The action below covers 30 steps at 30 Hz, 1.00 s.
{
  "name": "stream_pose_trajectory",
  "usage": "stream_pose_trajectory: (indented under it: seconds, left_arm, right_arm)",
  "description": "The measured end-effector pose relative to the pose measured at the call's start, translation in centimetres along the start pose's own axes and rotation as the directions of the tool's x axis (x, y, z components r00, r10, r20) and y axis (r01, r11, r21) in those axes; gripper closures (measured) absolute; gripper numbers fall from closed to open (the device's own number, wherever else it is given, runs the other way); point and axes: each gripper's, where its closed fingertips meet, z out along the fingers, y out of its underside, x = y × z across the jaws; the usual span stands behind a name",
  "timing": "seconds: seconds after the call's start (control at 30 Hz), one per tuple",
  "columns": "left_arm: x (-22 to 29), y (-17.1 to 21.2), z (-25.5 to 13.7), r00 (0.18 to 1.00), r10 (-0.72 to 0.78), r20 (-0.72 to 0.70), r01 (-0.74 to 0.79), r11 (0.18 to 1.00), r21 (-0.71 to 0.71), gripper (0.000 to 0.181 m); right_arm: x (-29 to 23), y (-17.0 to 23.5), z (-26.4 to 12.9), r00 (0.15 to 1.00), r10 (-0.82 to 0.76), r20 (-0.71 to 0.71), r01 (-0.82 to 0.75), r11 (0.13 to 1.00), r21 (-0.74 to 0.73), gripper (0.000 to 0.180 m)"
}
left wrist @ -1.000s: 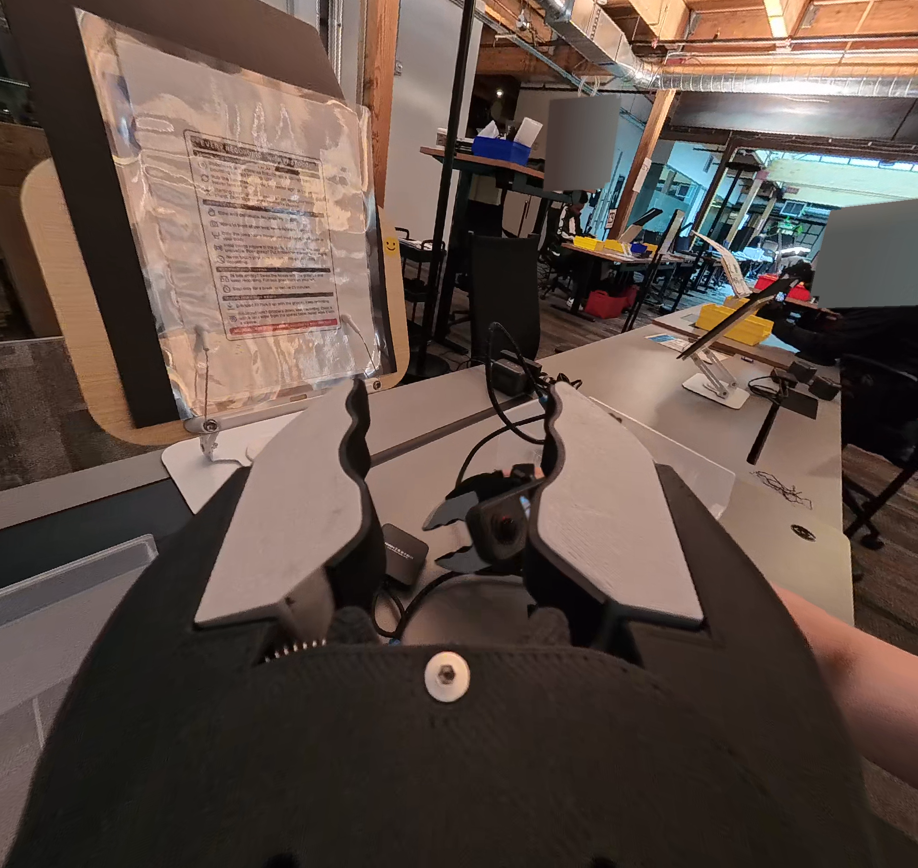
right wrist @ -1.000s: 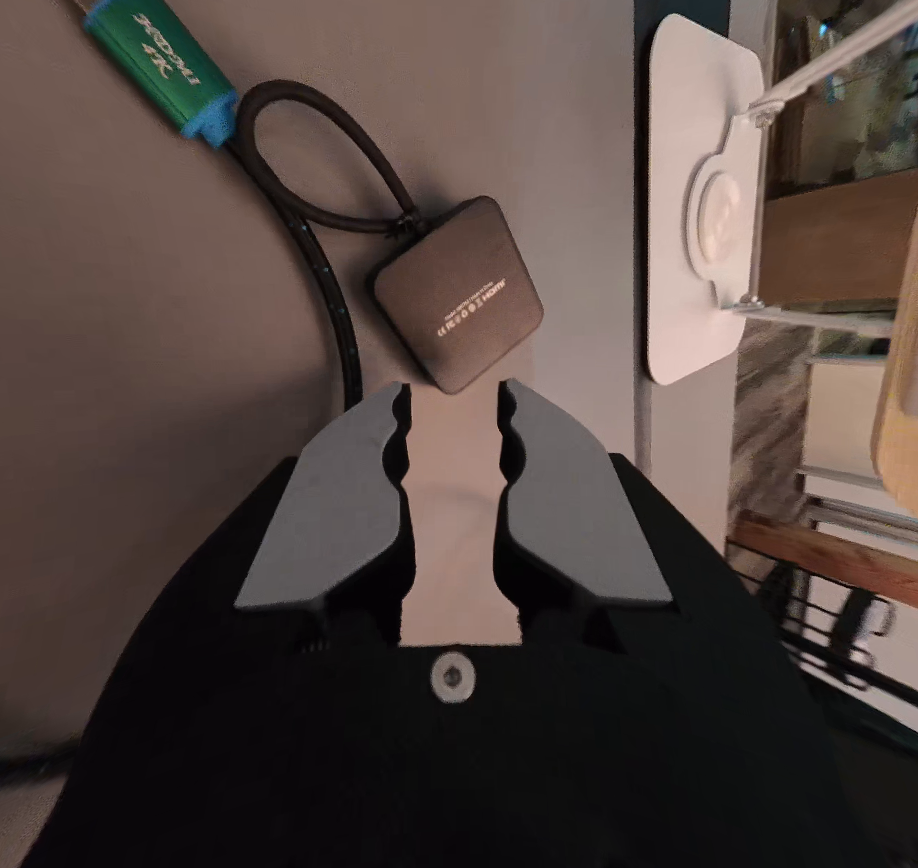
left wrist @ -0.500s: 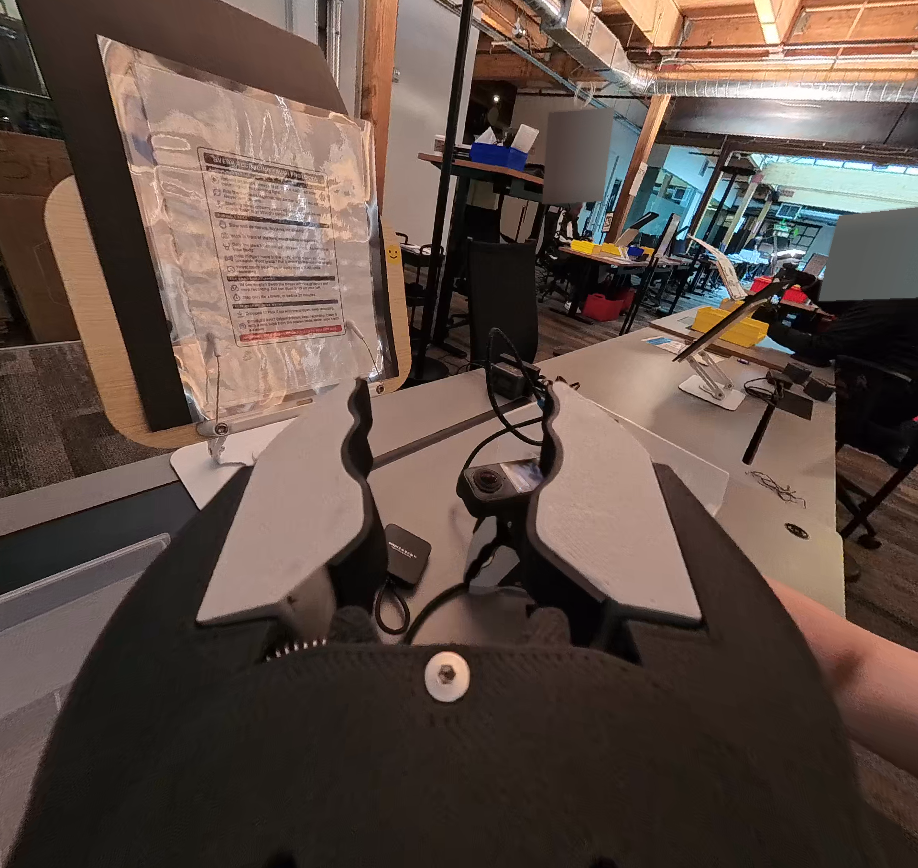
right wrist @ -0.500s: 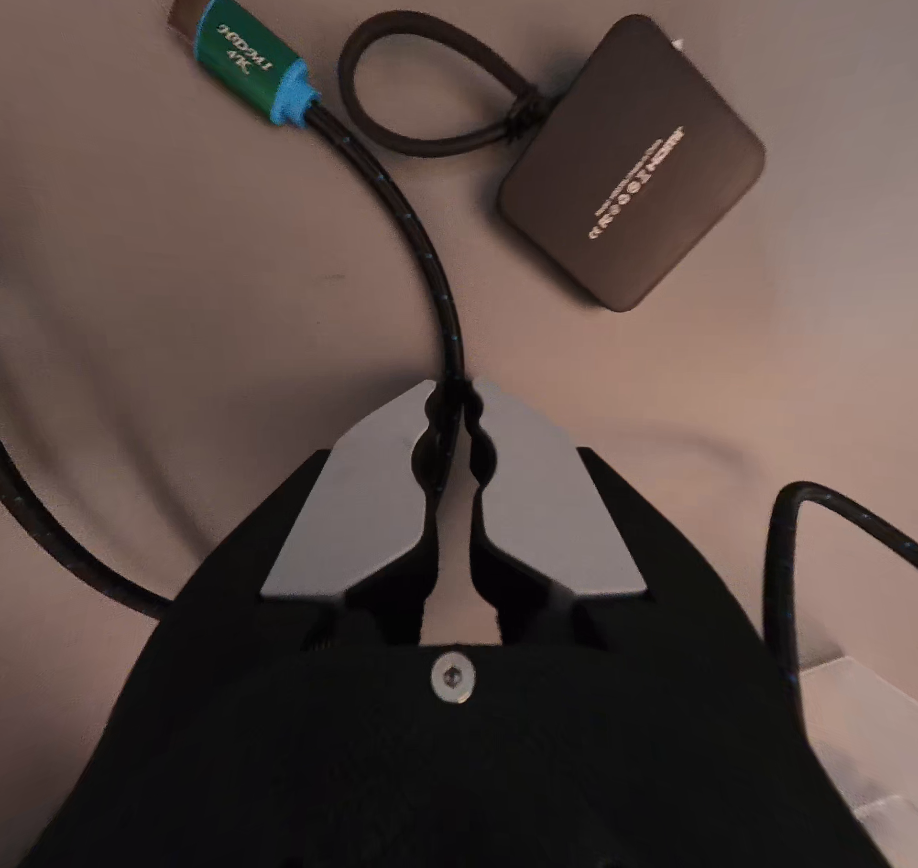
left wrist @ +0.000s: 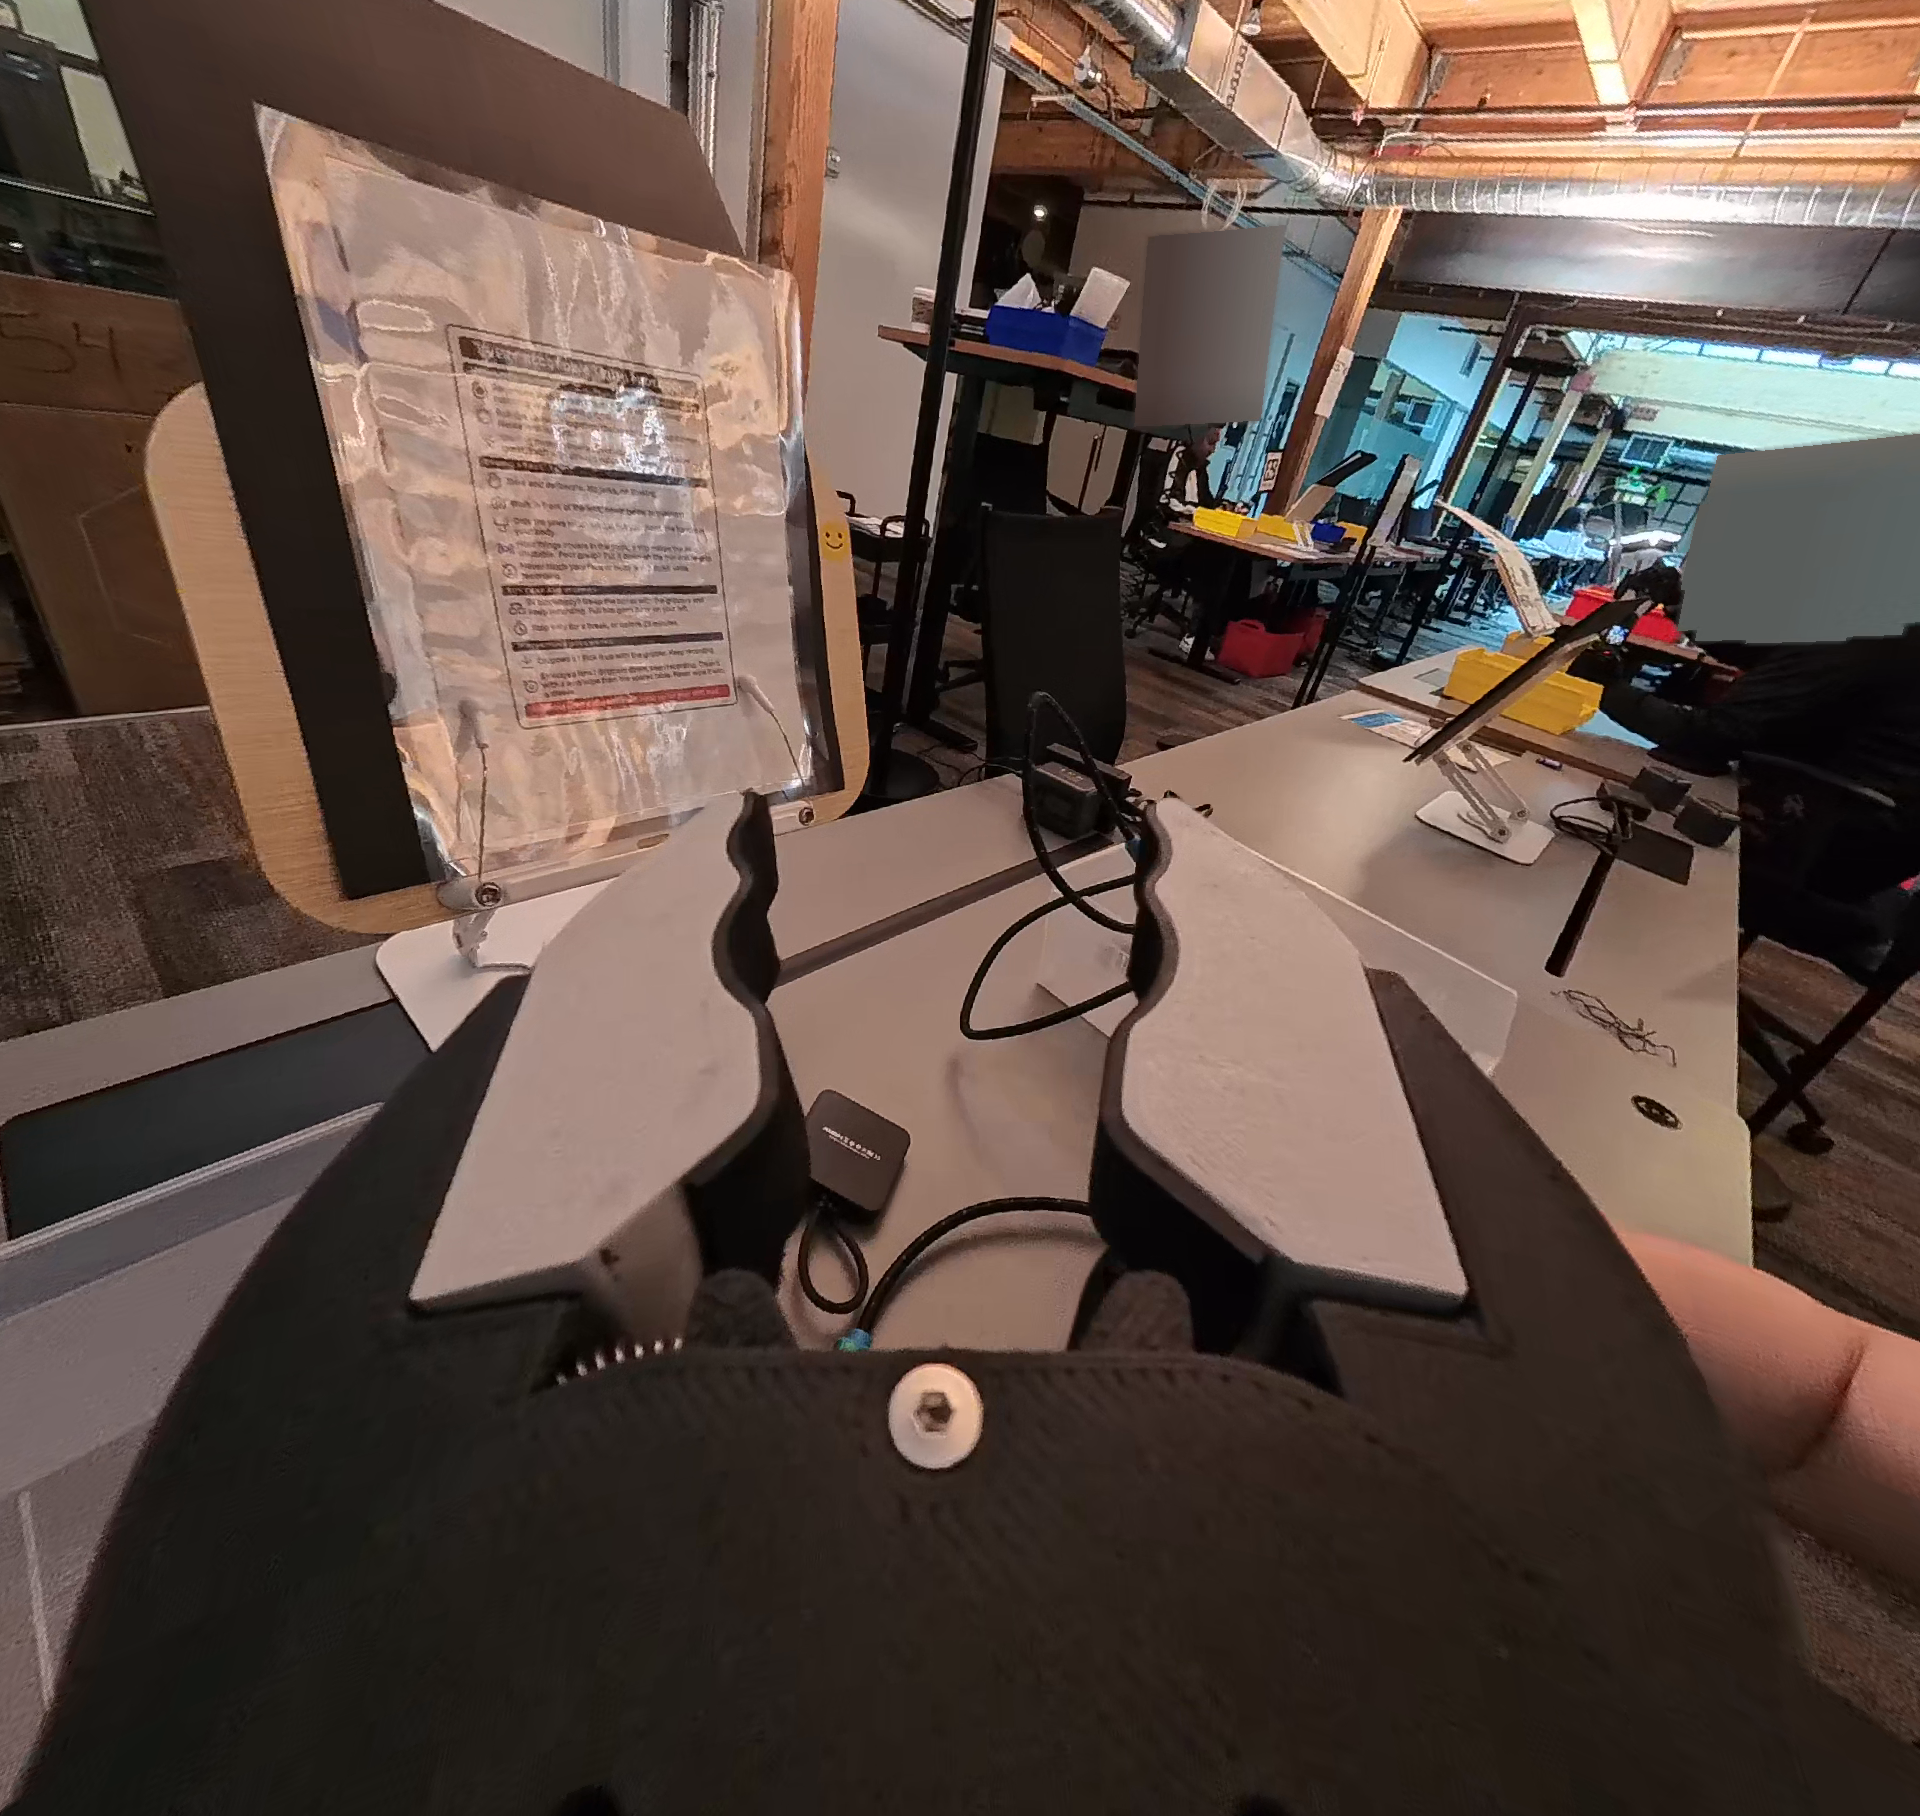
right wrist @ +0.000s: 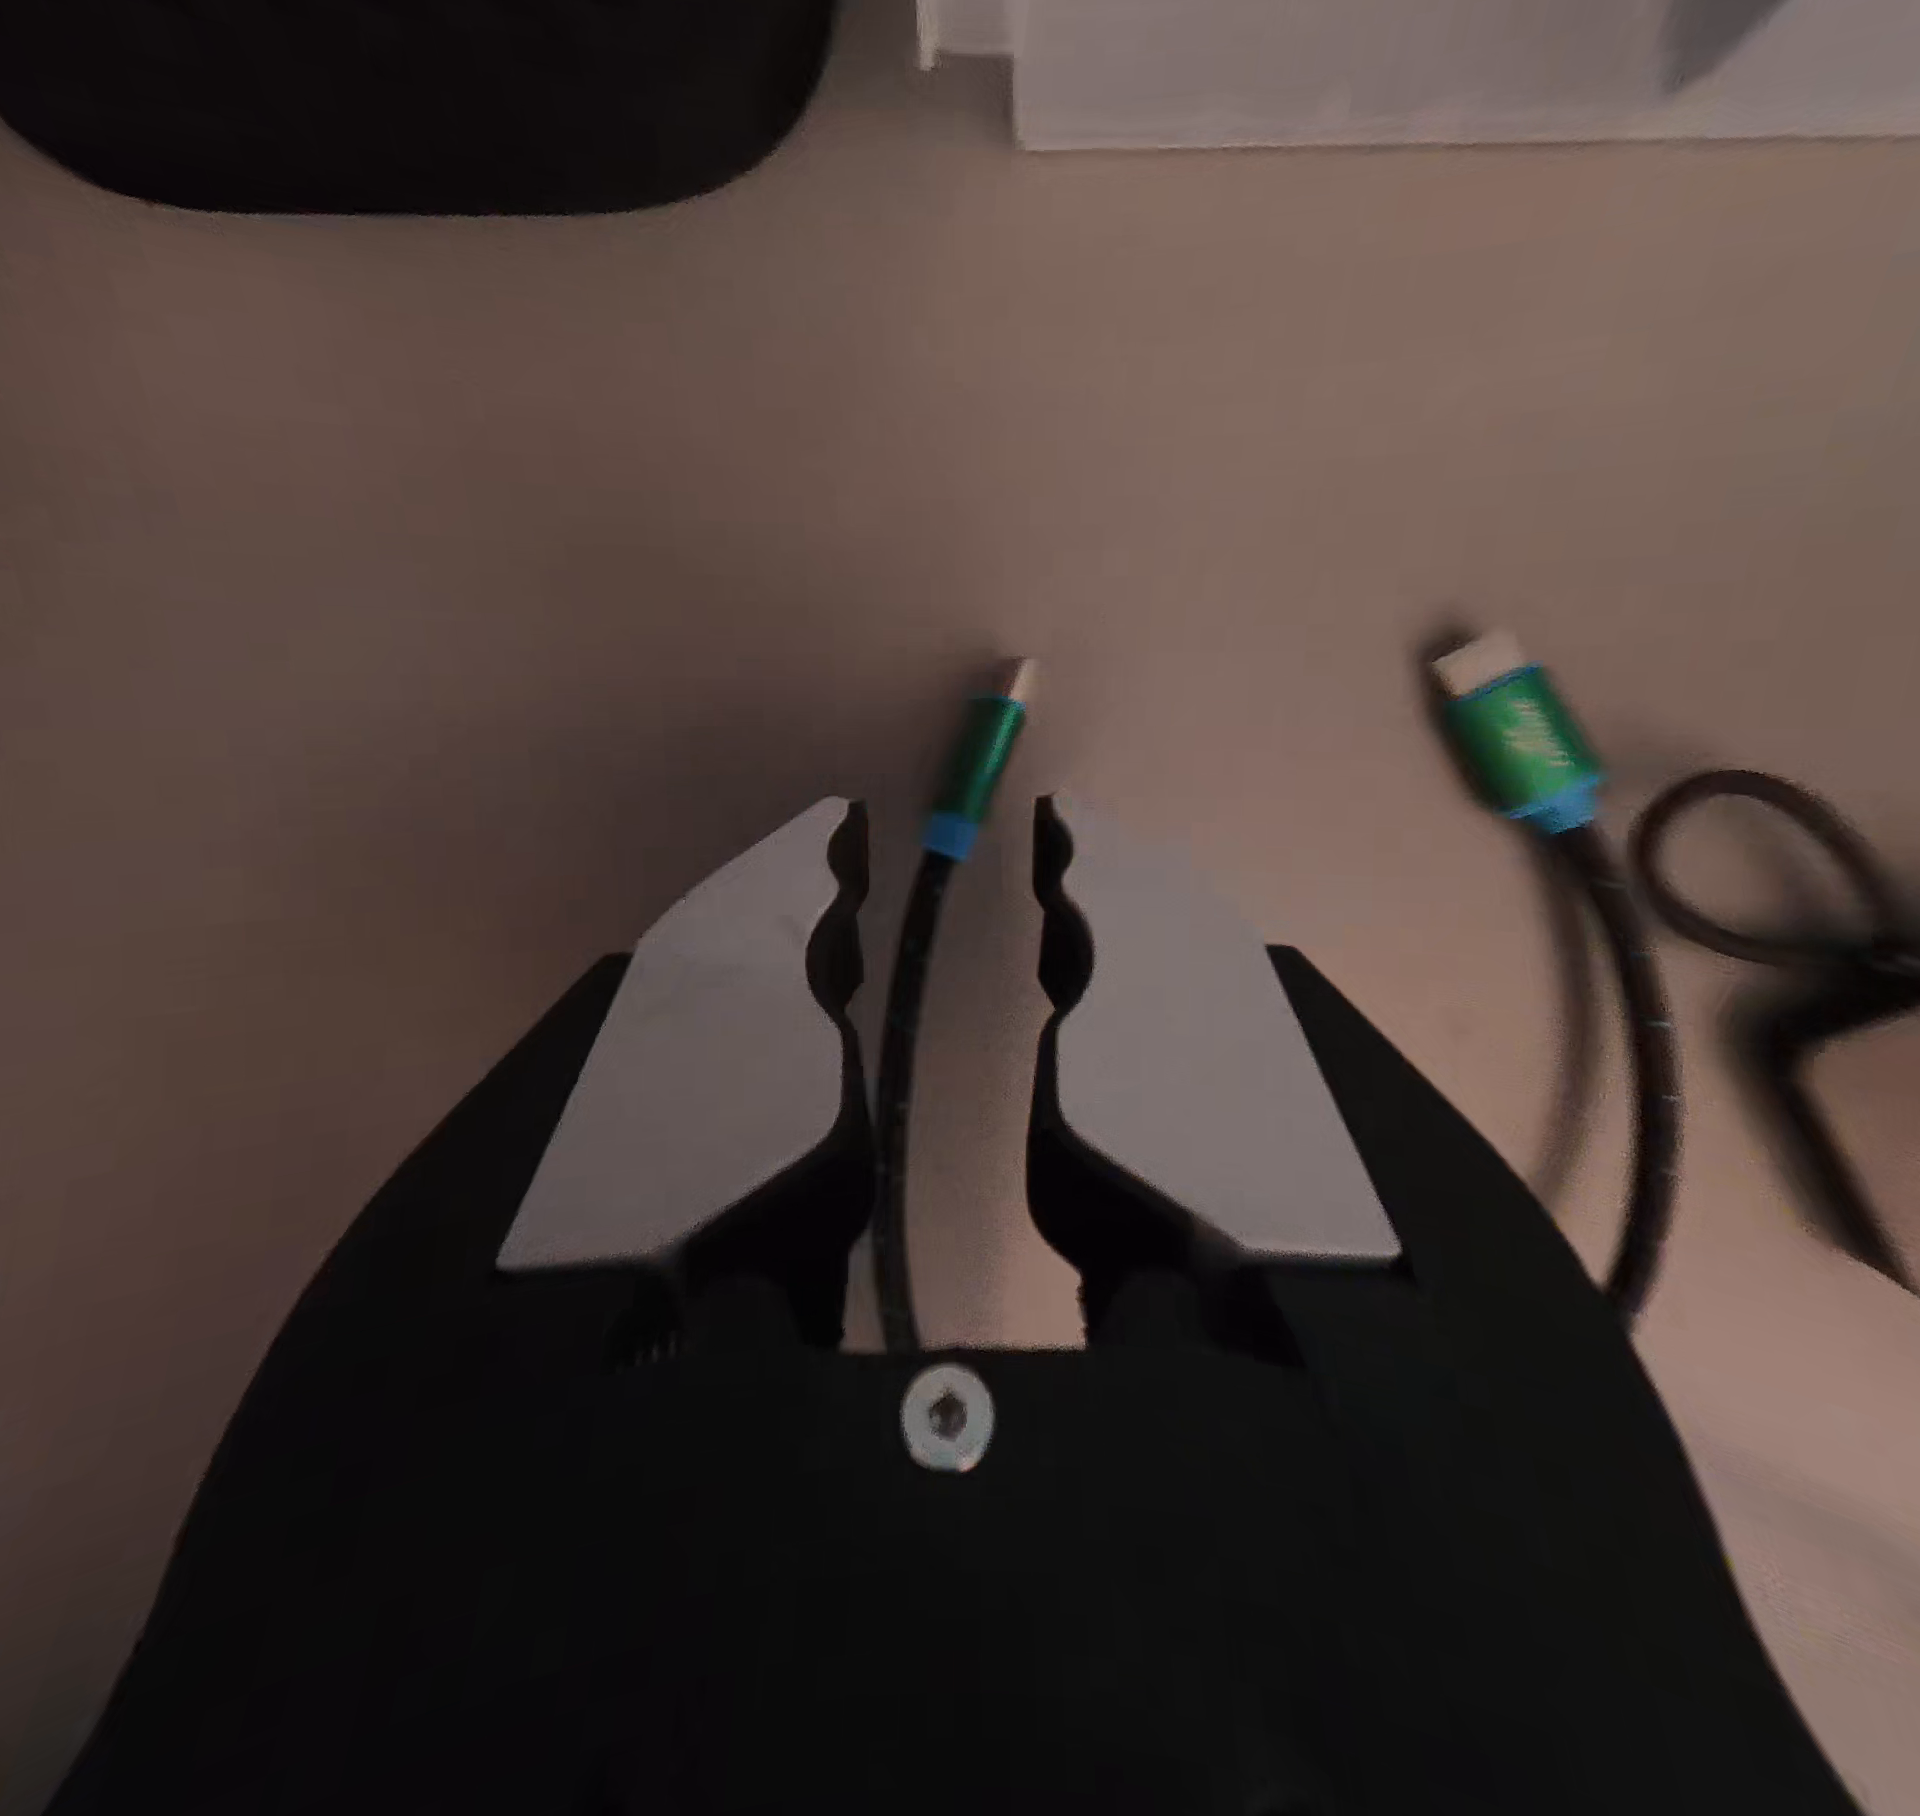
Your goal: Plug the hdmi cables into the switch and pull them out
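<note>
The right gripper (right wrist: 948,805) has let go and swung over a new green plug (right wrist: 980,748). Its jaws are open, the cable running straight between them. The left gripper (left wrist: 951,862) waits open, above the switch (left wrist: 857,1151).

Small flat square black HDMI switch (left wrist: 858,1151) lies on grey table, short black pigtail lead (left wrist: 831,1265) looped at its near corner, nothing plugged in. Two black braided HDMI cables with green-and-blue plug shells: one plug (right wrist: 979,758) on its edge, metal tip pointing away; other plug (right wrist: 1519,746) lies flat to its right, well apart, beside blurred switch.
</note>
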Motion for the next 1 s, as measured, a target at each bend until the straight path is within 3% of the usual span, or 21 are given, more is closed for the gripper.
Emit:
stream_pose_trajectory:
  seconds: [0.1, 0.13, 0.17, 0.27, 0.47, 0.57, 0.73, 1.0]
  left_arm:
    - [-0.2, -0.2, -0.3, 1.0, -0.001, 0.001, 0.001, 1.0, 0.001, 0.115]
    - [-0.2, -0.3, -0.4, 1.0, -0.002, -0.001, 0.002, 1.0, 0.002, 0.115]
    - [-0.2, -0.4, -0.5, 1.0, -0.002, -0.003, 0.002, 1.0, 0.004, 0.115]
    - [-0.4, -0.7, -0.9, 1.0, -0.002, -0.004, 0.002, 1.0, 0.009, 0.115]
    - [0.8, -1.8, -1.8, 0.996, -0.023, -0.084, 0.027, 0.999, 0.044, 0.111]
    - [3.4, -0.8, -2.0, 0.97, -0.015, -0.242, 0.007, 0.999, -0.035, 0.111]
    - [8.6, 1.5, -2.3, 0.833, -0.135, -0.537, 0.034, 0.98, -0.195, 0.117]
    - [12.7, 7.8, 0.3, 0.805, -0.057, -0.591, -0.204, 0.908, -0.365, 0.106]
  right_arm:
    - [-0.9, 1.7, 0.9, 0.995, 0.065, 0.071, -0.058, 0.993, -0.103, 0.147]
    - [-0.9, 2.2, 1.2, 0.994, 0.081, 0.077, -0.072, 0.99, -0.119, 0.152]
    - [-1.0, 2.7, 1.4, 0.992, 0.079, 0.097, -0.066, 0.989, -0.131, 0.17]
    - [-1.1, 3.2, 0.1, 0.984, 0.078, 0.159, -0.059, 0.991, -0.12, 0.172]
    - [-2.1, -3.1, -11.3, 0.946, 0.09, 0.312, -0.189, 0.934, 0.302, 0.173]
    - [-2.7, -3.7, -15.4, 0.973, 0.039, 0.226, -0.128, 0.911, 0.392, 0.172]
    - [-3.1, -4.8, -19.0, 0.999, -0.031, 0.033, 0.011, 0.88, 0.475, 0.173]
    - [-2.1, -7.0, -20.5, 0.959, -0.068, -0.276, 0.203, 0.843, 0.498, 0.173]
